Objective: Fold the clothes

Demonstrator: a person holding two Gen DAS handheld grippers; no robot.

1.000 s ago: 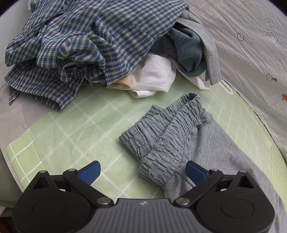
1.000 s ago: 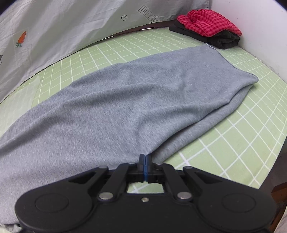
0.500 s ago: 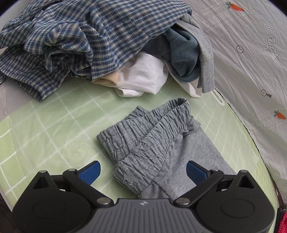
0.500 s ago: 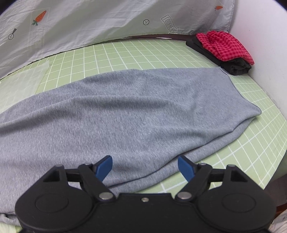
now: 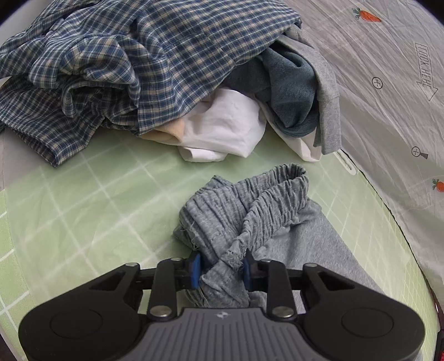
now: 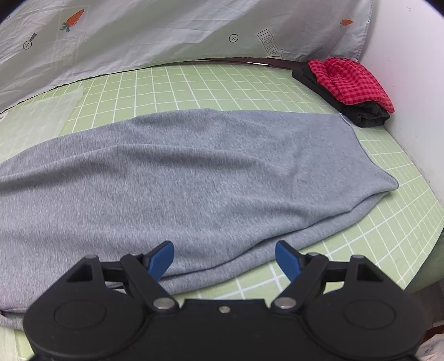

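Both pant legs' (image 6: 194,177) far ends cropped

The left gripper (image 5: 222,270) is closed, its blue pads (image 5: 196,270) pinching bunched grey cloth between them, fingers pointing forward and down. The right gripper (image 6: 224,259) hangs low with its jaws spread wide, blue pads (image 6: 160,259) gripping nothing.

A green grid mat (image 6: 249,83) is spread over the surface. Behind it, a pale grey sheet (image 5: 388,97) printed with carrots (image 6: 72,18) and arrows is seen. A white wall (image 6: 410,69) is visible at the mat's far right corner.
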